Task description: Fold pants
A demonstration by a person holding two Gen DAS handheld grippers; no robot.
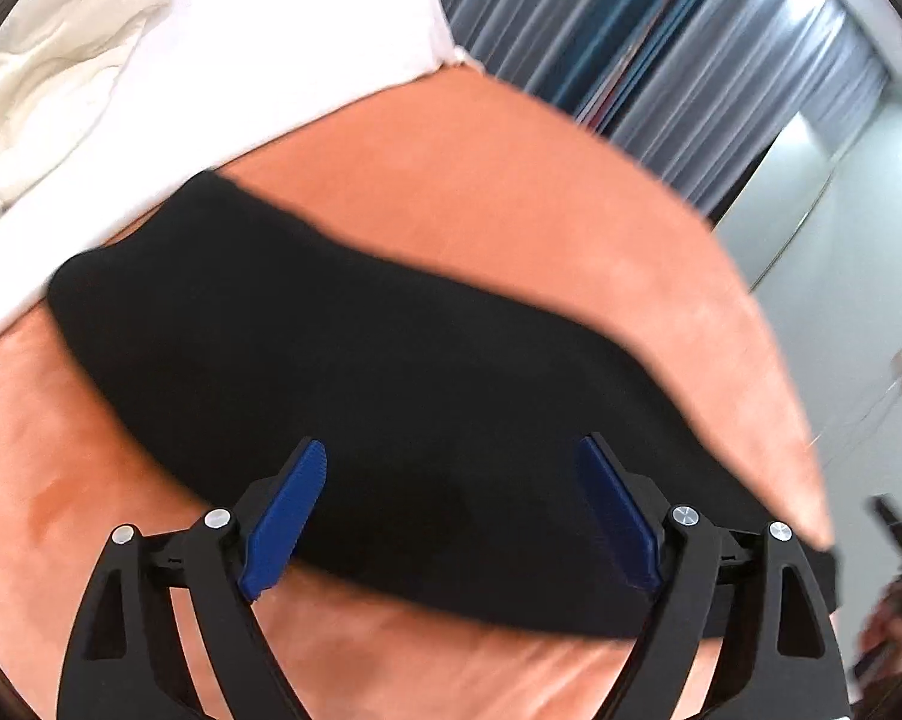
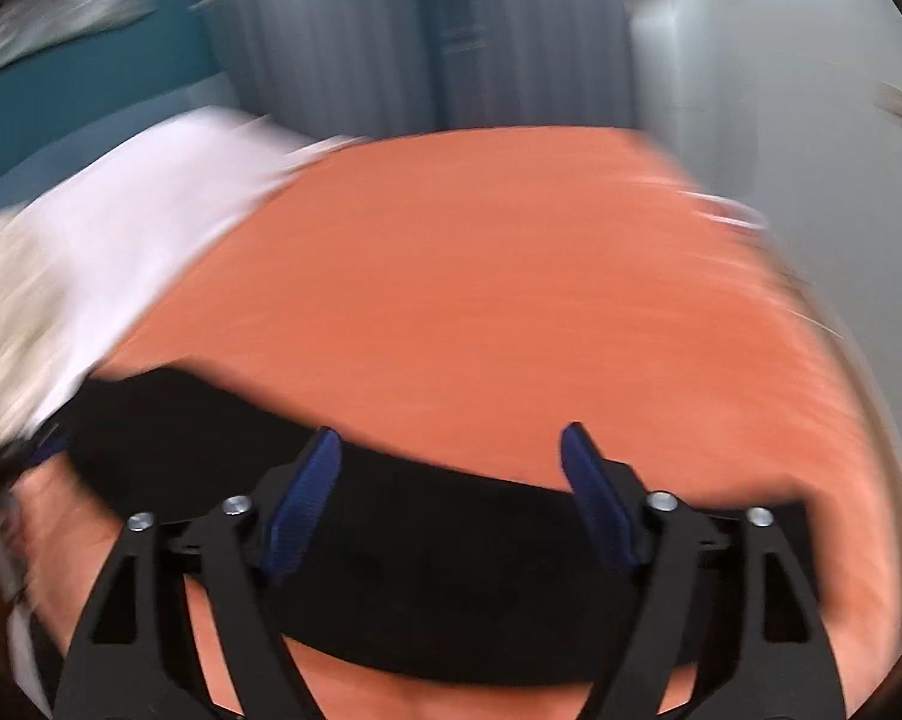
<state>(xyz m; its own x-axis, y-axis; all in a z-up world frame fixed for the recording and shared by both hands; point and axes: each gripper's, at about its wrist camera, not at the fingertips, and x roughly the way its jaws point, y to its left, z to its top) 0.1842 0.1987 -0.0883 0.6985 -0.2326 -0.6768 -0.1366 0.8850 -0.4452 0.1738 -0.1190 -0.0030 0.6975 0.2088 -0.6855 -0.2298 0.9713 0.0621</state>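
Two wrist-camera views looked down over a bed. In the left wrist view, black pants lay folded in a long band across an orange blanket, running from the middle left of the frame to the lower right. The left gripper filled the bottom of the frame, its blue pads spread wide above the dark cloth with nothing pinched between them. A white sheet and a cream quilt sat in the upper left, and grey curtains hung in the upper right.

The right wrist view was heavily blurred. The pants crossed the lower part of the frame, and the right gripper hovered over them, its blue pads likewise apart and empty. The orange blanket filled the centre, with the white sheet at the left.
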